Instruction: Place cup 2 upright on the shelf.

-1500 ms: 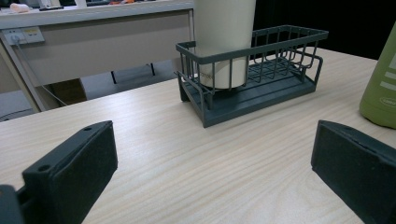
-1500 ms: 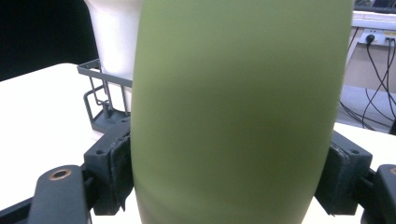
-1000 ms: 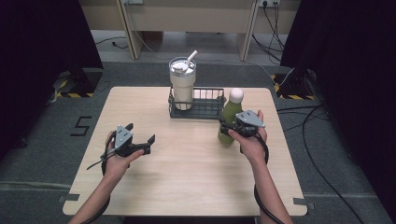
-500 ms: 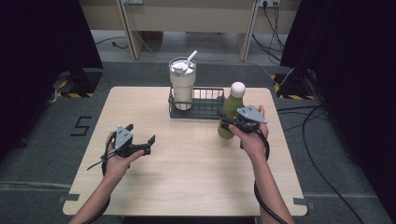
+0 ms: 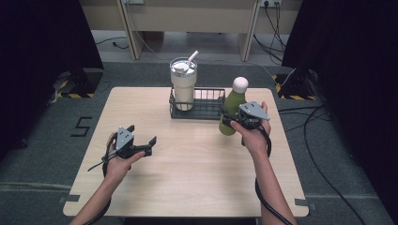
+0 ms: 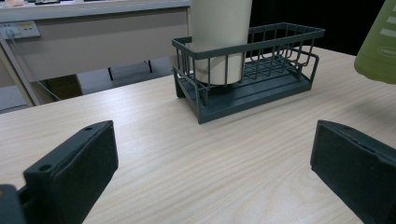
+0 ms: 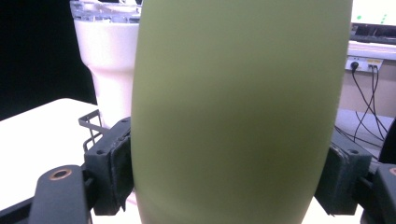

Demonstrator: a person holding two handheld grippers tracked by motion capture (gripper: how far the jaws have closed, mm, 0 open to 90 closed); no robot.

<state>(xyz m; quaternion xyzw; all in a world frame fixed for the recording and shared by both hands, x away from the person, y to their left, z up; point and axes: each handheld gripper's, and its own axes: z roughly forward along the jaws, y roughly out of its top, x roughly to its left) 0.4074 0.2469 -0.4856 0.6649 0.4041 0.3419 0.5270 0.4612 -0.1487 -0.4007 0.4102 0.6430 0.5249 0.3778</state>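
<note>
My right gripper [image 5: 231, 121] is shut on a green bottle [image 5: 232, 108] with a white cap, held upright just off the table at the right end of the dark wire basket [image 5: 206, 110]. The bottle's green body [image 7: 238, 107] sits clamped between both pads in the right gripper view. A white tumbler [image 5: 183, 84] with a lid and straw stands in the basket's left half. My left gripper [image 5: 149, 143] hovers open over the table's left side, nothing between its jaws. Its own view shows the basket [image 6: 261, 88], the tumbler [image 6: 219, 37] and the bottle's edge [image 6: 380, 46].
The light wooden table [image 5: 187, 178] has bare surface across its middle and front. The basket's right half [image 5: 212, 101] holds nothing. Desk legs, cables and a dark curtain lie beyond the far edge.
The right gripper has lifted the green bottle and carried it slightly left, toward the basket's right end. The left gripper has stayed where it was.
</note>
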